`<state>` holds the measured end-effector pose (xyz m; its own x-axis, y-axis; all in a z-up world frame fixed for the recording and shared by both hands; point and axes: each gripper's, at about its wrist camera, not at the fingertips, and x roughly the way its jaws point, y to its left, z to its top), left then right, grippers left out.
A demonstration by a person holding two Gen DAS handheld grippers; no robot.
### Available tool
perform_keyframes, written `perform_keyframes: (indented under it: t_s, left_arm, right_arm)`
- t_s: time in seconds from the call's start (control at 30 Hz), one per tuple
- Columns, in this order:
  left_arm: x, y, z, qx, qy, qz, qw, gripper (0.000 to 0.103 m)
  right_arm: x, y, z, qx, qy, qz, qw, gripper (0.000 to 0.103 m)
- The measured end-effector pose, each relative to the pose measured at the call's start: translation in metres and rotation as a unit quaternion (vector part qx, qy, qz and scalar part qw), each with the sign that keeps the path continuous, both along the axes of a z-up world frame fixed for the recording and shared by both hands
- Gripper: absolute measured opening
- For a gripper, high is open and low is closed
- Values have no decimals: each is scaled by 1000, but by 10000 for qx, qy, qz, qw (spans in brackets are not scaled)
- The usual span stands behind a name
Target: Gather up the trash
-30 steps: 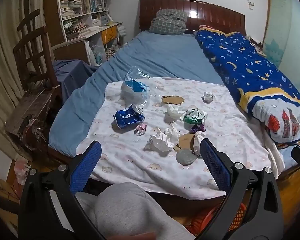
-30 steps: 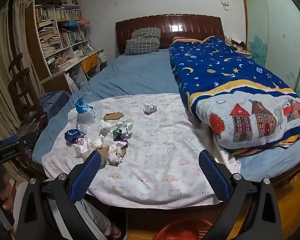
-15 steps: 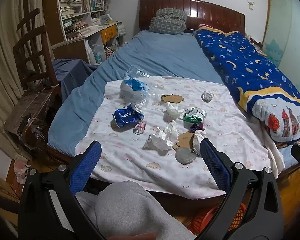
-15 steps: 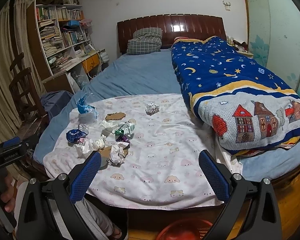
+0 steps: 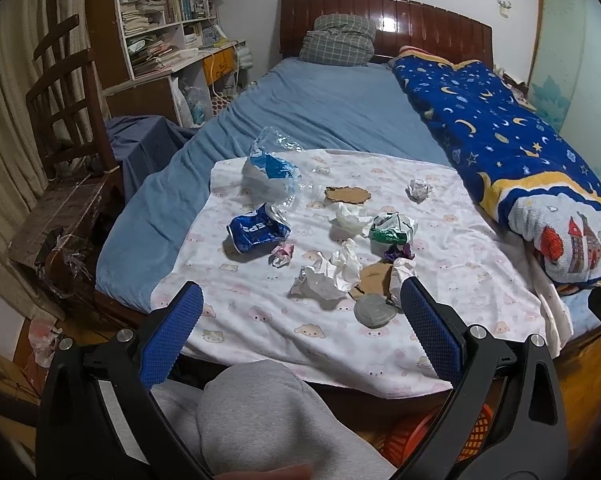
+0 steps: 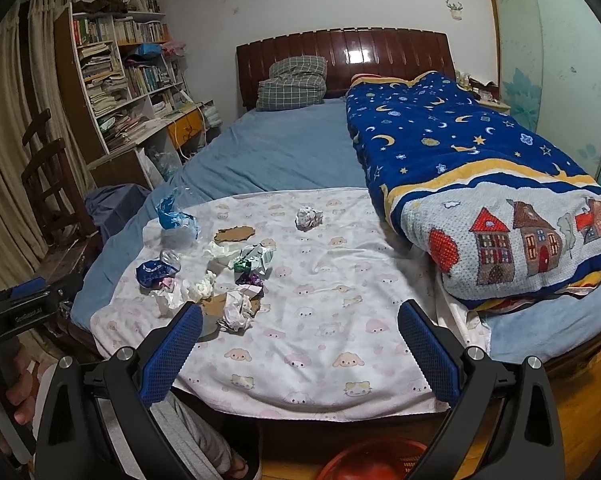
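On the white patterned cloth at the foot of the bed lies the trash: crumpled white papers, torn brown cardboard, a green wrapper, a clear plastic bag and a grey round lid. Among it a crushed blue can shows the letters "PEPS", seen upside down. Both the left gripper and the right gripper are spread wide and hold nothing, above the near edge of the bed.

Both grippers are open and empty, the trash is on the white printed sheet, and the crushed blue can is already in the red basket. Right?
Not quite. The crushed blue can lies on the white printed sheet among the other trash, as the left wrist view shows, not in the red basket. The left gripper and right gripper are indeed open and empty.
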<state>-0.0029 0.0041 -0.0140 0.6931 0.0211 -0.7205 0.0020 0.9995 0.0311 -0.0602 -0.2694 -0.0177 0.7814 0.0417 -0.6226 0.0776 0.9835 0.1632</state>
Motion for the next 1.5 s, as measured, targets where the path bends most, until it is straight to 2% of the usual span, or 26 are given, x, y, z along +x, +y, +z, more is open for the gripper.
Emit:
perform_keyframes:
  t_s: [0.3, 0.6, 0.73, 0.9, 0.93, 1.07, 1.13, 1.17, 1.33, 1.5]
  left_arm:
    - [9, 5, -10, -71, 122, -21, 9999, 98]
    - [20, 22, -31, -52, 346, 173, 9992, 98]
    - [24, 29, -37, -97, 415, 247, 9988, 98]
    - [30, 36, -46, -74, 490, 308, 9983, 98]
    - [31, 37, -49, -89, 531, 320, 9980, 98]
    - [36, 40, -57, -123, 612, 327, 9975, 98]
    - [39, 41, -61, -190, 636, 305, 9973, 98]
    - [40, 41, -63, -229, 645, 286, 9972, 98]
    - [53, 37, -76, -401, 844, 176, 9955, 98]
    - [78, 23, -93, -542, 1170, -43, 9916, 98]
  right_arm:
    - [19, 10, -21, 61, 81, 328, 9994, 96]
    - [99, 52, -77, 202, 412, 1018, 9937, 95]
    - [146, 77, -120, 297, 856, 1326, 9870, 87]
    - [187, 95, -165, 418, 1296, 1407, 9806, 76]
    - [192, 96, -172, 461, 1367, 1397, 9796, 71]
    - [208, 97, -197, 703, 1636, 1399, 9740, 64]
    - [209, 96, -203, 903, 1712, 1454, 9703, 42]
    - [210, 97, -205, 932, 1745, 1483, 9690, 39]
    - [210, 98, -204, 1153, 1716, 1572, 9657, 35]
    - [196, 78, -180, 1309, 1490, 1504, 9685, 35]
